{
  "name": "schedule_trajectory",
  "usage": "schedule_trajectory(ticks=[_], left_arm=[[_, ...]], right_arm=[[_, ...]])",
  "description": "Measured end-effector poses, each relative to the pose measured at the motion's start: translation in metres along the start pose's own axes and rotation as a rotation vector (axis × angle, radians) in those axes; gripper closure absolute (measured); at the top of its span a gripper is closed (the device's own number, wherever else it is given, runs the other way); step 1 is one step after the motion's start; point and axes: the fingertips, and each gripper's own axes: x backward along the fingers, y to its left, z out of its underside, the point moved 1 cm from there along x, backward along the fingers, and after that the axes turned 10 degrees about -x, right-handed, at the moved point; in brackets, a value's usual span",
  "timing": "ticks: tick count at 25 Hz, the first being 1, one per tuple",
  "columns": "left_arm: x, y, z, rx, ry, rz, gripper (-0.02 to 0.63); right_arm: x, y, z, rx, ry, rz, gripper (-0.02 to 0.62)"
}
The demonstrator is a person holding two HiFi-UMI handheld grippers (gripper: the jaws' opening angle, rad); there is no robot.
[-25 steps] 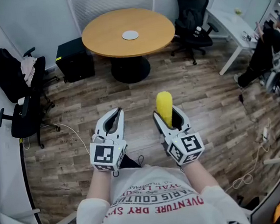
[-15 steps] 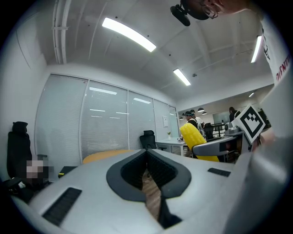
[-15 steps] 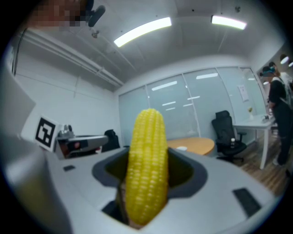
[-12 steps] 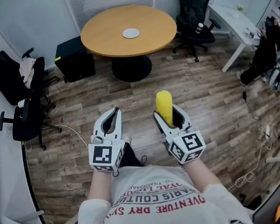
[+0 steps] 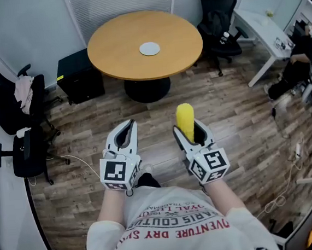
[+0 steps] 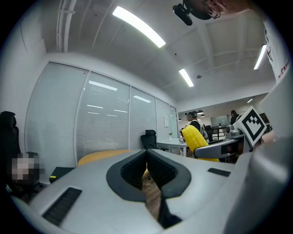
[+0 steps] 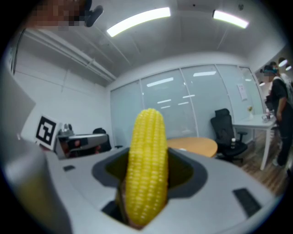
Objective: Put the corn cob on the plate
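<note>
Right gripper [image 5: 189,132] jaws are clamped on the corn cob [image 5: 185,118], which is held upright over the wood floor [image 5: 237,114], in front of the round table [image 5: 116,48]. A white plate [image 5: 150,48] is set near that table's middle, well apart from the corn. Left gripper [image 5: 125,132] jaws are pressed together.

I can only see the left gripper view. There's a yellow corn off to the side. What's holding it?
Observer: The right gripper is shut on the corn cob, which sticks out past its jaws.
Operator: Where's the plate? I can't see one.
Observer: A small white plate lies on the round wooden table, ahead of the person.
Operator: Is the corn over the table yet?
Observer: No. In the head view it is above the wooden floor, short of the table.
</note>
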Motion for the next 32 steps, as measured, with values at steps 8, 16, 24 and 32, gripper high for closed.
schedule_trajectory(ticks=[8, 16, 24, 32], left_arm=[[-0.072, 0.102, 0.012, -0.005, -0.004, 0.038, 0.571], [-0.122, 0.162, 0.035, 0.031, 0.025, 0.032, 0.571], [-0.19, 0.182, 0.054, 0.034, 0.056, -0.022, 0.571], [-0.296, 0.186, 0.054, -0.004, 0.095, -0.109, 0.571]], right_arm=[[-0.113, -0.006, -0.023, -0.014, -0.029, 0.057, 0.33], [-0.195, -0.017, -0.035, -0.014, -0.002, 0.063, 0.33], [-0.266, -0.067, -0.046, -0.014, 0.029, 0.008, 0.33], [-0.35, -0.156, -0.074, -0.033, 0.094, -0.099, 0.33]])
